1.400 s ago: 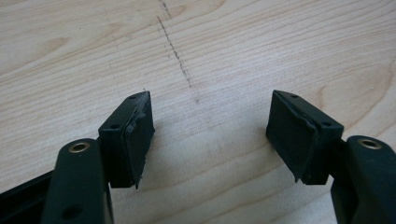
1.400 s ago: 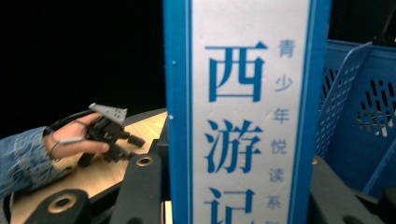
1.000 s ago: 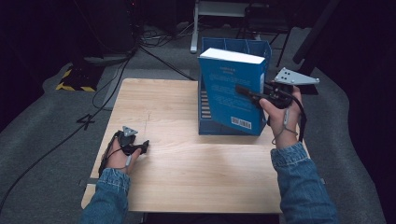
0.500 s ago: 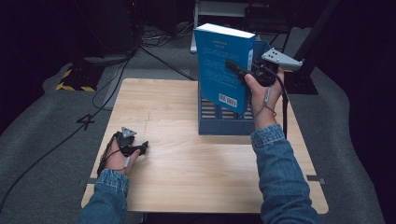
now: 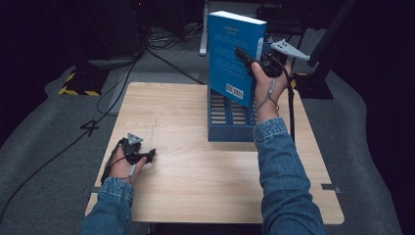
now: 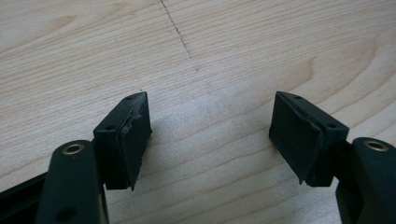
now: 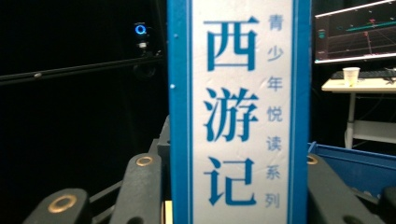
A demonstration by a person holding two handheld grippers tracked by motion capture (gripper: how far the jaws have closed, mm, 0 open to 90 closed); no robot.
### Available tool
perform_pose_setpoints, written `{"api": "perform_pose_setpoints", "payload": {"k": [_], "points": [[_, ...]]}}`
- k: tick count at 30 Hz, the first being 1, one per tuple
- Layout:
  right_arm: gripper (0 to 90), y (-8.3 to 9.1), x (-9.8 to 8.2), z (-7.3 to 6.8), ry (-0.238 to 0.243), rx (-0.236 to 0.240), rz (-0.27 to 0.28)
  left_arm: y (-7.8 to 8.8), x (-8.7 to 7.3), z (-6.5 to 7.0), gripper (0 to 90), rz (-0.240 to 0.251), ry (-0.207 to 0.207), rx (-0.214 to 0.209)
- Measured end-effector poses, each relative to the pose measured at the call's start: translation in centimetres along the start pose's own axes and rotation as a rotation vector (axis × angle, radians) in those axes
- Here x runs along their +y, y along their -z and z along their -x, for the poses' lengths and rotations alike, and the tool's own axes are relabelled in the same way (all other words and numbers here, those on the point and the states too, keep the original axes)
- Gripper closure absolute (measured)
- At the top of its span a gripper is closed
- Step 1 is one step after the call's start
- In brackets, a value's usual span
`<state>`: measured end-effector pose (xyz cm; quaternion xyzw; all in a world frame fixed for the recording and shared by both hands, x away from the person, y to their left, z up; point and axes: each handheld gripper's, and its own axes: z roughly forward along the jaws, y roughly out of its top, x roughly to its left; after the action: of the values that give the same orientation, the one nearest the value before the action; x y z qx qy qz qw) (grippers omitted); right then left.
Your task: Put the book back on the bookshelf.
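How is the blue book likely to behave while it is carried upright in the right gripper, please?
The book looks thick and boxy, so probably stiff and fairly heavy. The right gripper holds it near one edge, so it may pivot. Its glossy-looking cover could slip. Above the crate, a tilt might catch the rim.

Blue book, blue rack, pale wood surface

The book has a blue cover with pale print and a white barcode patch; its spine is white with blue edges and blue characters. The slatted rack is darker blue. The surface is light wood with fine grain. Both hand-held grippers are black, the sleeves blue denim.
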<state>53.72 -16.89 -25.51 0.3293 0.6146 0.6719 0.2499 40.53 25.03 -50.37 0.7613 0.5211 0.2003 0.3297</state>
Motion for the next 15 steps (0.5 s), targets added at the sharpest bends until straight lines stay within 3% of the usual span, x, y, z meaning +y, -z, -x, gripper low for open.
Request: {"api": "perform_pose_setpoints", "payload": {"k": [5,9,15], "points": [[62.3,-0.7,0.2,0.3,0.036,-0.030,-0.032,0.2,-0.2,-0.1,29.4,0.005,0.009,-0.006],[62.3,-0.6,0.2,0.6,0.025,-0.028,-0.035,0.5,-0.5,-0.1,29.6,0.005,0.010,-0.006],[62.3,-1.3,-0.1,1.1,0.017,-0.067,-0.014,0.7,-0.8,0.0,29.6,0.000,0.001,0.003]]}}
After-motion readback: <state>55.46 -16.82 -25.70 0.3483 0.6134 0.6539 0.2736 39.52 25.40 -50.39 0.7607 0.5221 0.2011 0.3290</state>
